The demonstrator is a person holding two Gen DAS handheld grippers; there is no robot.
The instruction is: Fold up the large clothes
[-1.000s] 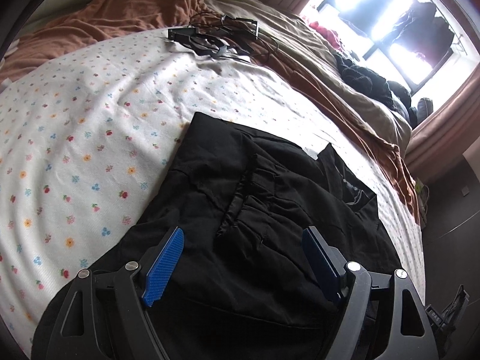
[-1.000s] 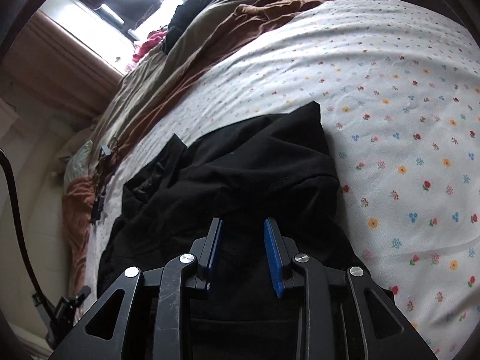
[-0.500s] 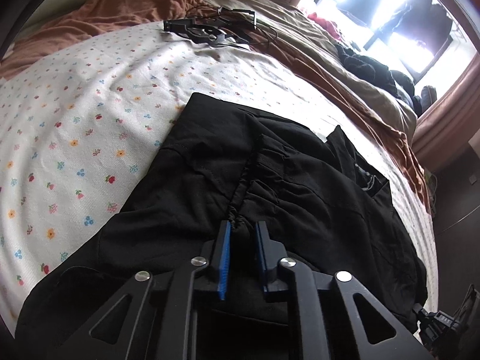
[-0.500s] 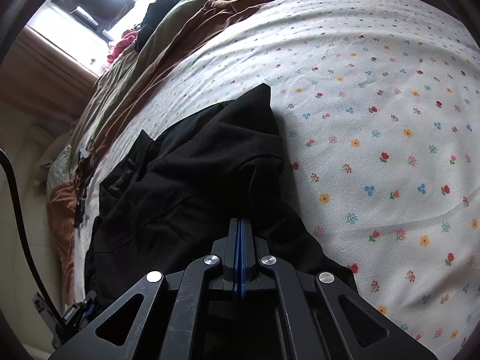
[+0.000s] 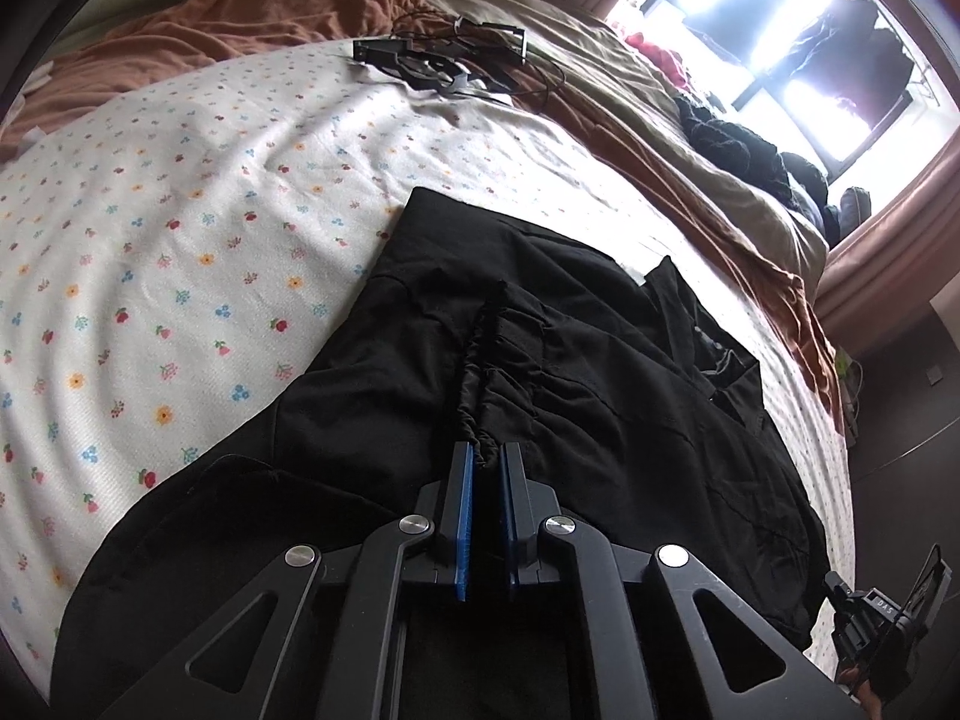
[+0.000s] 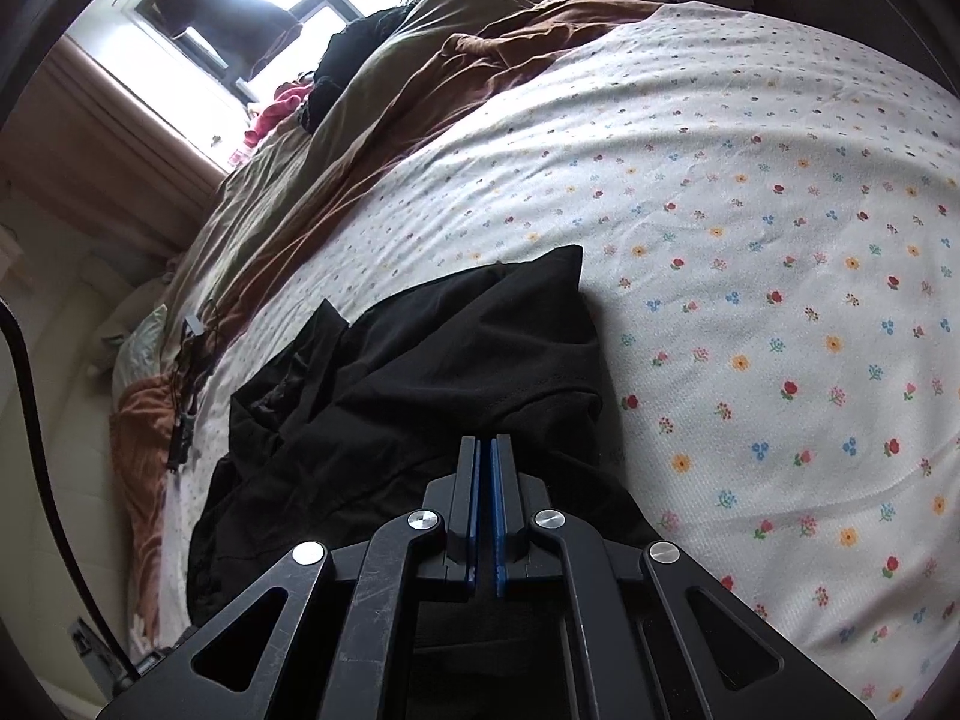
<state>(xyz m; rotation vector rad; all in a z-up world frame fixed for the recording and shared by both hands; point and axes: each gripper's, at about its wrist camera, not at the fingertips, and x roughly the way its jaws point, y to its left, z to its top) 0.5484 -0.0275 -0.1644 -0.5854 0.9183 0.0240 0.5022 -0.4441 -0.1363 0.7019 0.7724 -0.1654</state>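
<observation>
A large black garment (image 5: 570, 360) lies crumpled on the flowered bed sheet (image 5: 180, 240), with a gathered, elastic-looking ridge running down its middle. My left gripper (image 5: 486, 450) is shut on the near end of that ridge, and the bunched cloth sits between the blue pads. In the right wrist view the same garment (image 6: 420, 372) lies in loose folds on the sheet (image 6: 750, 240). My right gripper (image 6: 486, 441) is shut on the near black cloth, its pads almost touching. The cloth under both gripper bodies is hidden.
A brown blanket (image 5: 270, 18) and a beige duvet (image 5: 720, 192) are heaped along the far side of the bed. Black devices with cables (image 5: 444, 57) lie near them. Dark clothes (image 5: 738, 150) pile up by the bright window (image 5: 810, 30). The bed edge drops off at the right (image 5: 840, 480).
Both grippers went from open to shut on the black cloth. The left one closed from wide open and slid forward onto the gathered ridge. The right one pinched a fold and lifted it slightly.
</observation>
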